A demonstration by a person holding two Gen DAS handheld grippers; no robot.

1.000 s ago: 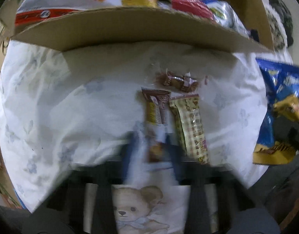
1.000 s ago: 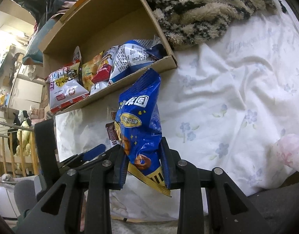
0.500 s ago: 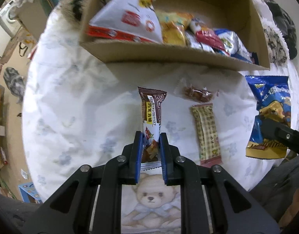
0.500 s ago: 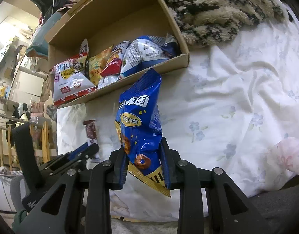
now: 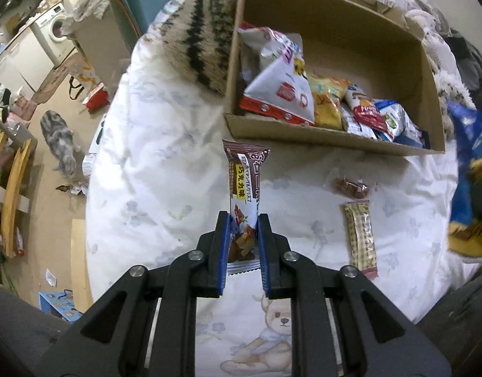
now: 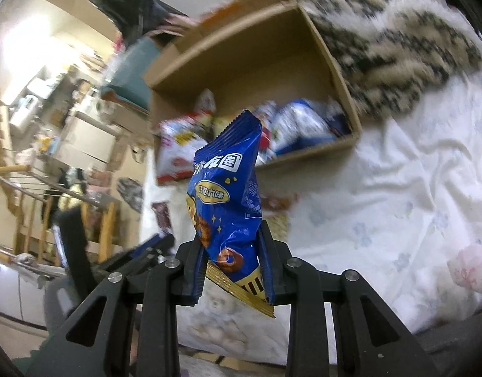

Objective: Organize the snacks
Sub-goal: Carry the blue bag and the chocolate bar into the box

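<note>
My left gripper (image 5: 243, 220) is shut on a brown chocolate wafer bar (image 5: 244, 182) and holds it above the white bedsheet, in front of the cardboard box (image 5: 332, 135). The box holds several snack bags. My right gripper (image 6: 231, 235) is shut on a blue snack bag (image 6: 225, 188), held upright in the air before the same box (image 6: 332, 147). The blue bag also shows at the right edge of the left wrist view (image 5: 473, 182). A plaid wafer bar (image 5: 360, 238) and a small clear candy packet (image 5: 351, 187) lie on the sheet.
A striped fuzzy blanket (image 5: 203, 34) lies against the box's left side. A cat (image 5: 60, 141) stands on the floor to the left of the bed. A washing machine (image 5: 55, 28) and clutter stand further back. The left gripper shows blurred in the right wrist view (image 6: 140, 251).
My left gripper closed on the chocolate bar and lifted it off the sheet, away from the plaid bar. My right gripper moved with the blue bag, and its view is now blurred.
</note>
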